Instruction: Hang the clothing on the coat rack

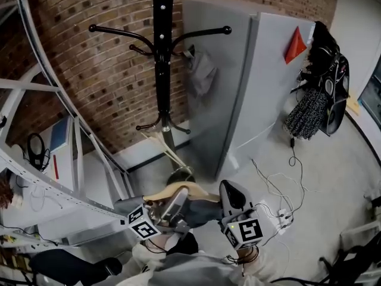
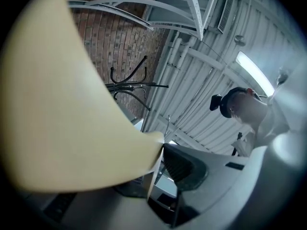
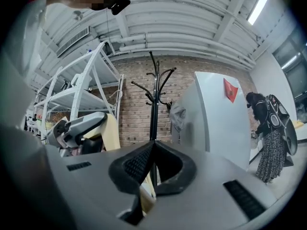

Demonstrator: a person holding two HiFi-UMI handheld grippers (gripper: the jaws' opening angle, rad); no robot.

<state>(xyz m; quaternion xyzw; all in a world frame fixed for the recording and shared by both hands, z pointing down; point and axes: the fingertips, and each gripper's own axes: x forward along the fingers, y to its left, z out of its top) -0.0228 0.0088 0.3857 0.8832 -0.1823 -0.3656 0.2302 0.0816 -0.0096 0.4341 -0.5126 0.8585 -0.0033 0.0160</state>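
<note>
The black coat rack [image 1: 162,52] stands in front of the brick wall, and a grey garment [image 1: 201,70] hangs from one of its right hooks. At the bottom of the head view my left gripper [image 1: 178,198] is shut on a cream piece of clothing [image 1: 178,190]. In the left gripper view this cream clothing [image 2: 62,109] fills the left half, hides one jaw and touches the other pad [image 2: 184,166]. My right gripper [image 1: 226,189] is just to the right, its pads meeting at their tips [image 3: 153,145]. A cream edge [image 3: 145,195] shows below them.
A grey cabinet [image 1: 238,88] stands right of the rack. White metal shelving [image 1: 59,177] runs along the left. Cables [image 1: 280,195] lie on the floor at the right. Dark clothes and a bag [image 1: 321,88] hang at the far right.
</note>
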